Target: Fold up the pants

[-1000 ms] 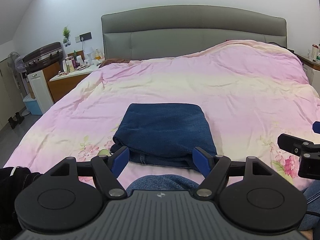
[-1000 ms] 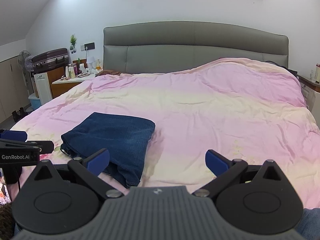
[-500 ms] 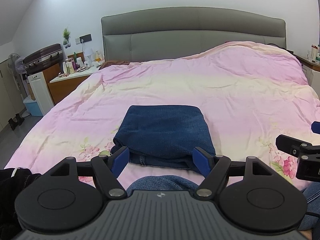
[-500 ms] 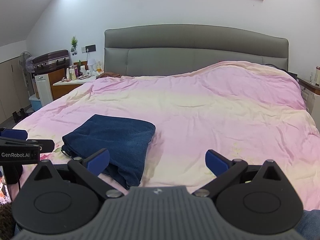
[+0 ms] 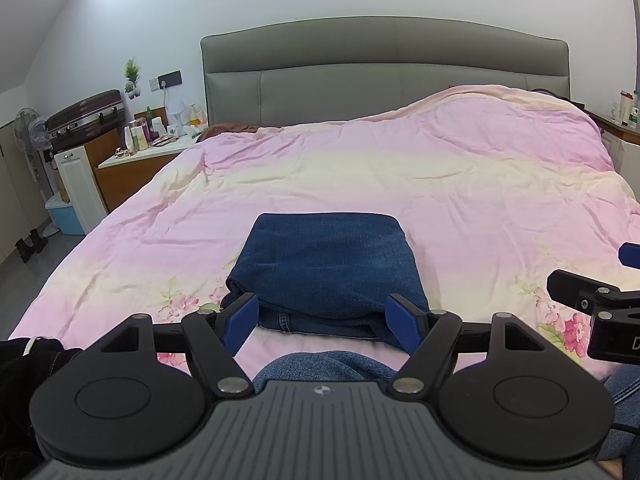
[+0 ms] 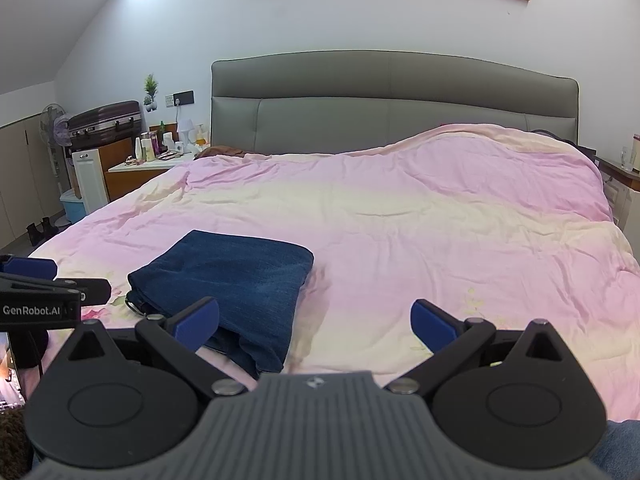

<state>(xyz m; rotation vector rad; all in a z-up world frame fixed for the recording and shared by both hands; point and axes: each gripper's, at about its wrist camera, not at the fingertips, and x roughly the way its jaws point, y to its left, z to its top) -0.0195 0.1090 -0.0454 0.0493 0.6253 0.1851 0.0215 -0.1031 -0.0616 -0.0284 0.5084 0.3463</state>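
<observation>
Left tool (image 5: pixel 323 322) and right tool (image 6: pixel 315 322) spread, empty | pants (image 5: pixel 324 266) folded, dark denim rectangle

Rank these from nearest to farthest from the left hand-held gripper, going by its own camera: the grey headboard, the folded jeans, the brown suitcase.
1. Folded jeans, on the pink duvet just ahead of the open left hand-held gripper.
2. Brown suitcase, far left, on a cabinet beside the bed.
3. Grey headboard, at the bed's far end against the wall.

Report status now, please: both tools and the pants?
Left tool open, empty. Right tool open, empty. Pants folded on bedspread. Nothing in the way.
</observation>
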